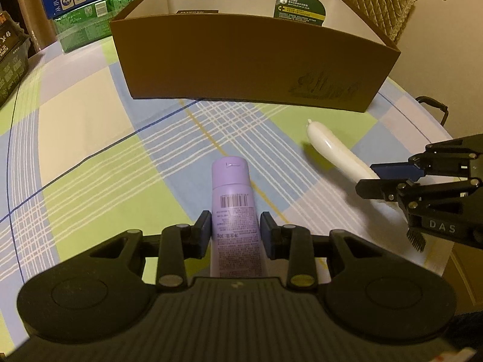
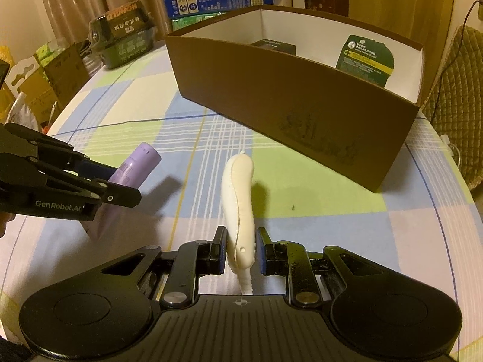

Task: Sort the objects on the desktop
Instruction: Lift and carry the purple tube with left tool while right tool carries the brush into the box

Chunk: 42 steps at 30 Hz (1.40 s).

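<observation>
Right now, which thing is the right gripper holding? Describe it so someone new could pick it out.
Start at the big brown cardboard box on the checked tablecloth. In front of it, the right gripper is shut on a cream-white curved tool with a bumpy surface. Its neighbour, the straight lilac tube in the left gripper, is smooth and printed.

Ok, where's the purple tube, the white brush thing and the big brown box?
purple tube (image 1: 232,202), left wrist view, on its barcode label.
white brush (image 2: 238,193), right wrist view, on its curved body.
brown box (image 1: 250,60), left wrist view, on its near outer wall.
</observation>
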### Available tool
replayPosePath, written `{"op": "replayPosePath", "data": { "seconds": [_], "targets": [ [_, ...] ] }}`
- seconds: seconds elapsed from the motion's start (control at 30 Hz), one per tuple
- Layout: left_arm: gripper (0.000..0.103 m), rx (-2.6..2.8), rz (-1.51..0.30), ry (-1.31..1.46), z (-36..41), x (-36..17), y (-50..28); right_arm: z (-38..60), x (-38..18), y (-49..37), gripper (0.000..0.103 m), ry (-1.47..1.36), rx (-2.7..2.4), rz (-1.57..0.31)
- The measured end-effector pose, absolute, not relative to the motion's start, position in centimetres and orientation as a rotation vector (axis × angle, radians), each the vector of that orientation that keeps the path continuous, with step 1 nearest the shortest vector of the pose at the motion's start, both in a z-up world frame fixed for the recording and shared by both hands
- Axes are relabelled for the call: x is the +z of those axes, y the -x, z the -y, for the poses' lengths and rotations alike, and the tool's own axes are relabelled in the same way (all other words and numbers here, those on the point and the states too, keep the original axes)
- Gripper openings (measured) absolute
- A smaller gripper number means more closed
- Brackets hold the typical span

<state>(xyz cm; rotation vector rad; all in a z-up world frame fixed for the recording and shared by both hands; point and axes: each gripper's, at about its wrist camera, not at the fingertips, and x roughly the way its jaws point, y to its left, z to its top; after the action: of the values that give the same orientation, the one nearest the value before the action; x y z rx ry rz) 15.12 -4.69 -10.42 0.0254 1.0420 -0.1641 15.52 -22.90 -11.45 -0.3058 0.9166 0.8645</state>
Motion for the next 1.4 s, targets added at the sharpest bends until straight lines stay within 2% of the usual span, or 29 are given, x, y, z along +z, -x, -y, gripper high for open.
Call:
{"op": "replayPosePath", "data": {
  "seconds": [1.4],
  "targets": [
    [0.029,-0.217,-0.909,-0.025,6.3,-5.8,-18.0,22.7,-7.3,-17.9,0.017,0.240,0.885,-0.821]
  ]
}}
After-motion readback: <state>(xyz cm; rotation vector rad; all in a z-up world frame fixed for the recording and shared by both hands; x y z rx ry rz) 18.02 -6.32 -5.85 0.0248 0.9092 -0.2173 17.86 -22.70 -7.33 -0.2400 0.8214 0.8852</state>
